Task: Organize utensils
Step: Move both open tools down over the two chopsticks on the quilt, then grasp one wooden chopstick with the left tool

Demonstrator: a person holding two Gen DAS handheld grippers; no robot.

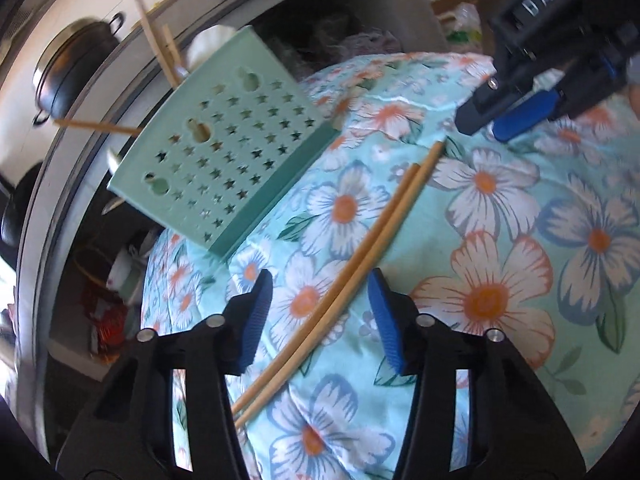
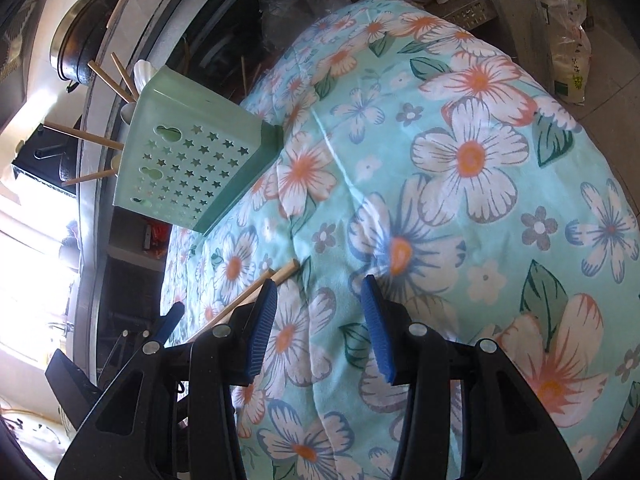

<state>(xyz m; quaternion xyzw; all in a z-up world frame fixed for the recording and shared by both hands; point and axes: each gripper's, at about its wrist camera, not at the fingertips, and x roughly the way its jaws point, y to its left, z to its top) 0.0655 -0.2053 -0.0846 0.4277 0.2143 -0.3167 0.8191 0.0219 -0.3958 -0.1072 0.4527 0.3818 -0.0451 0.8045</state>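
Note:
Two wooden chopsticks [image 1: 360, 256] lie side by side on the floral cloth [image 1: 520, 220]. My left gripper [image 1: 320, 304] straddles them, and its blue pads stand clear of the wood on both sides, so it is open. A mint-green utensil holder [image 1: 224, 148] with star-shaped holes stands at the cloth's far left edge, with several chopsticks and a spoon sticking out of it. My right gripper [image 2: 320, 312] hovers open over the cloth with nothing between its pads. The chopsticks' ends [image 2: 282, 276] lie just left of its left finger. The holder [image 2: 188, 164] stands beyond.
A dark metal pot [image 1: 72, 68] sits on a pale counter past the holder. Cluttered shelves and bags fill the dark space behind the table. A plastic bag [image 2: 568, 40] sits on the floor at the far right. The floral cloth [image 2: 480, 200] stretches to the right.

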